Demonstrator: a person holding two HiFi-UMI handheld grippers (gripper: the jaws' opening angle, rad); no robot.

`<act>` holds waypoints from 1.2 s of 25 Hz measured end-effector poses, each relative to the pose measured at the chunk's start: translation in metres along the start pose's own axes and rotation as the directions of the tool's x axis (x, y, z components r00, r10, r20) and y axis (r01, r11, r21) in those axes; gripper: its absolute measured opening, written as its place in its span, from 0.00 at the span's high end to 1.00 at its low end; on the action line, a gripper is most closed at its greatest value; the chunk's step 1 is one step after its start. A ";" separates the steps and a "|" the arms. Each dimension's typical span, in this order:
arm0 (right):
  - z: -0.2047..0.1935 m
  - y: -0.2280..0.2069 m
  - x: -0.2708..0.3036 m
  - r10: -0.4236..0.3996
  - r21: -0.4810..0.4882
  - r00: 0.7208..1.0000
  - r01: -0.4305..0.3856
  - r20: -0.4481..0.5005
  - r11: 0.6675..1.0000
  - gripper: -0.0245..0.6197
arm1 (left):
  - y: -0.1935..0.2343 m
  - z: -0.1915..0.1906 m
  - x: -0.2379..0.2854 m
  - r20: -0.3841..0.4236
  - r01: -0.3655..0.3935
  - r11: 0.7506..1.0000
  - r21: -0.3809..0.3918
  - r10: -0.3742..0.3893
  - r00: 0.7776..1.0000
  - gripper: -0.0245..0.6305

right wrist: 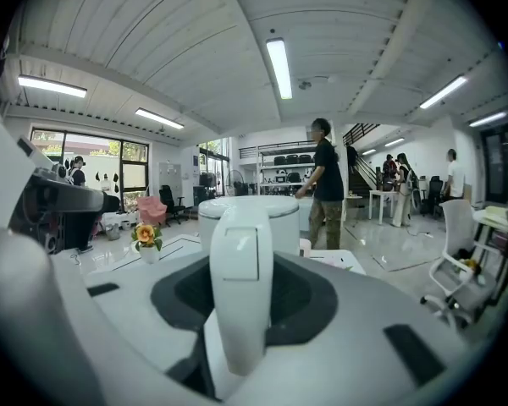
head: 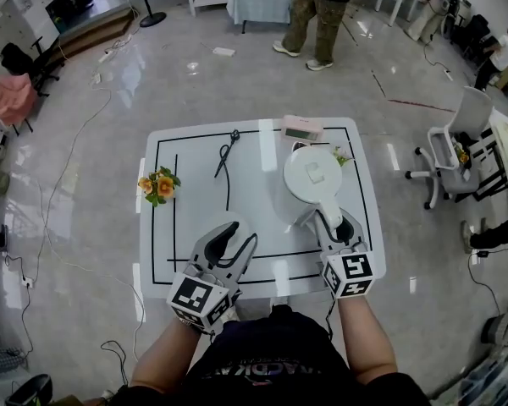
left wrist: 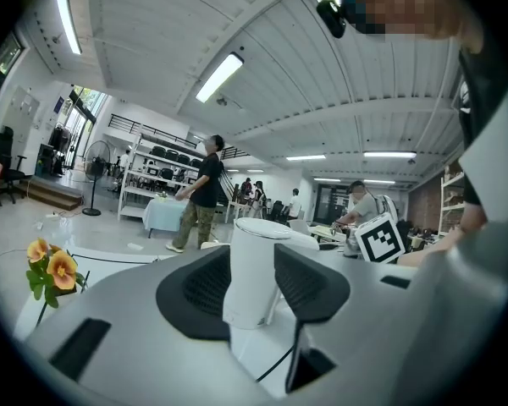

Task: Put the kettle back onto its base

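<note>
Both forearms reach forward from the person's body over the near edge of the white tabletop (head: 254,194). Each gripper is held close to level, tipped slightly down, with its marker cube nearest the body. The left gripper (head: 233,229) is over the near middle of the tabletop and angled a little to the right. Its forearm (head: 165,353) comes in from the lower left. The right gripper (head: 330,220) is beside it and well apart from it, pointing away from the person at the kettle (head: 313,176).

The left fingers (left wrist: 195,290) stand part-way apart and grasp nothing. Through the gap between their dark pads the kettle shows farther off, with a black cable (head: 227,167) lying on the tabletop in front of the fingers.

The right fingers (right wrist: 313,303) are clenched on the kettle's handle (right wrist: 237,269). The handle fills the space between the pads from top to bottom, and the round white body rises just behind it.

The kettle stands upright on the right half of the tabletop, lid up, with its handle turned toward the person. In the left gripper view its foot seems to meet the white surface. Whether a base lies under it I cannot tell — no view shows its underside.
</note>
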State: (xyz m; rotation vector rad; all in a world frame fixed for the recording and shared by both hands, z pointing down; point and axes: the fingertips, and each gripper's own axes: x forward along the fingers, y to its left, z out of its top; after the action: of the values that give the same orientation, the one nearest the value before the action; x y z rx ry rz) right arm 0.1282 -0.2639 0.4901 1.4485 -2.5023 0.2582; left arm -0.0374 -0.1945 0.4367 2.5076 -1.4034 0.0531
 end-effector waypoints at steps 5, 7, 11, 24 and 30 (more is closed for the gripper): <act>0.004 0.002 0.001 0.005 -0.002 1.000 -0.005 0.007 1.000 0.76 | 0.007 0.000 -0.011 0.001 -0.019 1.000 -0.006 0.019 1.000 0.96; 0.006 0.004 0.002 0.007 -0.010 1.000 -0.007 0.011 1.000 0.76 | 0.011 0.000 -0.015 0.001 -0.030 1.000 -0.006 0.030 1.000 0.96; 0.012 0.011 0.003 0.018 -0.031 1.000 -0.018 0.019 0.999 0.76 | 0.019 0.000 -0.024 0.006 -0.056 0.998 -0.009 0.056 0.998 0.96; 0.054 0.081 0.011 0.121 -0.070 0.989 -0.116 0.080 0.991 0.76 | 0.048 0.009 -0.075 0.034 -0.121 0.993 -0.012 0.122 0.992 0.96; 0.066 0.127 0.017 0.192 -0.064 0.976 -0.186 0.102 0.981 0.76 | 0.060 0.011 -0.104 0.045 -0.145 0.989 -0.005 0.145 0.988 0.96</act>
State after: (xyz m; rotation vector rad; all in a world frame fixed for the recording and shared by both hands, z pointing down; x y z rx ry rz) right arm 0.0018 -0.2332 0.4280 1.2362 -2.7155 0.1474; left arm -0.1444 -0.1402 0.4217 2.4158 -1.6016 0.0229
